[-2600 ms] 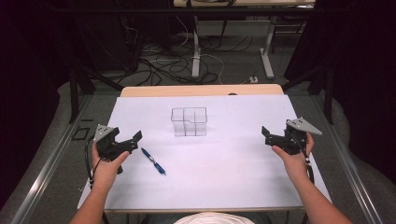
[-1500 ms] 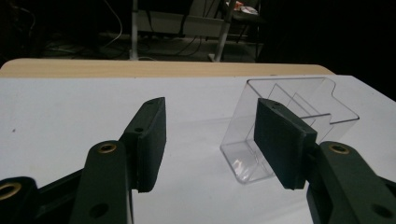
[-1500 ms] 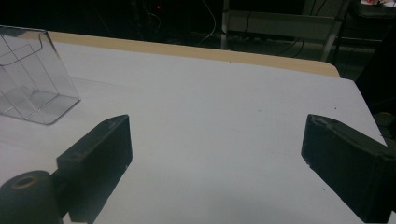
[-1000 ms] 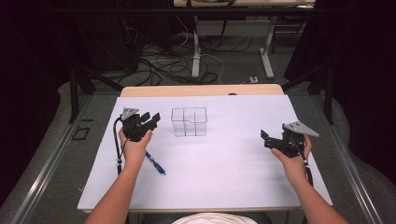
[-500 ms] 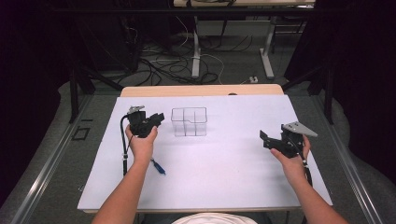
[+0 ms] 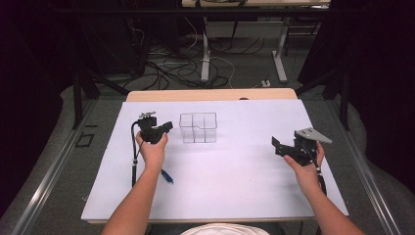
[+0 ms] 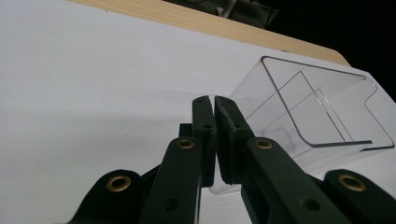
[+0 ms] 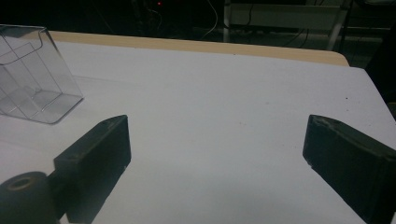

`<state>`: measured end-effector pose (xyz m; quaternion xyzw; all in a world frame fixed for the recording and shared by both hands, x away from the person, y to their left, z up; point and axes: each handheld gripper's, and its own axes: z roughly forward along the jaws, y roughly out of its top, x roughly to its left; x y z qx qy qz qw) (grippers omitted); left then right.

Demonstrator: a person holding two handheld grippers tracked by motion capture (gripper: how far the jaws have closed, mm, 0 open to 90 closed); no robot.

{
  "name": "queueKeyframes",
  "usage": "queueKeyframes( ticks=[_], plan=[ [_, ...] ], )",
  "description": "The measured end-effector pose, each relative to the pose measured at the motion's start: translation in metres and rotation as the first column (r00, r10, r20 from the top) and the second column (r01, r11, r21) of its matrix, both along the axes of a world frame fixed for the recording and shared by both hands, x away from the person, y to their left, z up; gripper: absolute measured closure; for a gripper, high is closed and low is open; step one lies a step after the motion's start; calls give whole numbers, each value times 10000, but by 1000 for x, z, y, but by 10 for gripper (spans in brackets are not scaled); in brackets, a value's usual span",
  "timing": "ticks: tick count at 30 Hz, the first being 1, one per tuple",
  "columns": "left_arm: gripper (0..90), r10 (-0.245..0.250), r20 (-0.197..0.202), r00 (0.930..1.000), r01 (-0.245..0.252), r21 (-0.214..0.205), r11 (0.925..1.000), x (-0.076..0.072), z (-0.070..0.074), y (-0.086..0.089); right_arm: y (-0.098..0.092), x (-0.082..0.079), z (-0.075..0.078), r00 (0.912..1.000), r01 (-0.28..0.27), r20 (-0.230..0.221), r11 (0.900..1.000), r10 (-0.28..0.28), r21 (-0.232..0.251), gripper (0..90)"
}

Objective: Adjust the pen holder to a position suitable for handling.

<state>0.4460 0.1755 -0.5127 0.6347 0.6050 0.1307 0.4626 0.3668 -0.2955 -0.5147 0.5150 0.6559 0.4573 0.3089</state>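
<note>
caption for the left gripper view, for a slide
Left gripper, black jaws shut, beside a clear plastic compartment box on the white table.

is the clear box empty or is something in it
Empty. In the high view the clear box shows only its own dividers and the white table through them; the blue pen lies outside it.

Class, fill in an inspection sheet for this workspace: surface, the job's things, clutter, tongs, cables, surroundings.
Surface: white sheet over a wooden table.
Job's things: clear divided container, upright, nothing seen inside.
Clutter: blue pen beside the left forearm.
Tongs: left tongs shut, just closed with nothing between them, tips beside the container; right tongs open over bare sheet, holding nothing.
Cables: black cable trails from the left tongs; loose cables on the floor behind.
Surroundings: dark room, desk legs beyond the table.
</note>
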Motion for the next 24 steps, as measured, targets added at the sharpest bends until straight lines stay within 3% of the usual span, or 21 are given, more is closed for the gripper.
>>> queueKeyframes(
  ticks=[7, 9, 16, 18, 24],
  plan=[
    [897, -1, -207, 9998, 0, -40, 10000, 4, -3, -6, 0, 1, -1, 9999, 109, 67, 9999, -110, 60, 29],
    [898, -92, -210, 9997, 95, 133, 9999, 5, -4, -7, 0, 2, -1, 9999, 131, 107, 9999, -131, 6, 19],
    [898, -336, -287, 9990, 342, 207, 9992, 12, -9, -15, 2, 3, -2, 9997, 93, -204, 9999, -91, 86, 0],
    [898, -453, -361, 9983, 471, 514, 9976, 14, -9, -15, 3, 3, -2, 9997, 117, -228, 9999, -115, 74, 0],
    [898, -497, -366, 9981, 513, 438, 9977, 17, -11, -17, 4, 3, -3, 9995, 51, -300, 10000, -49, 66, 0]
  ],
)
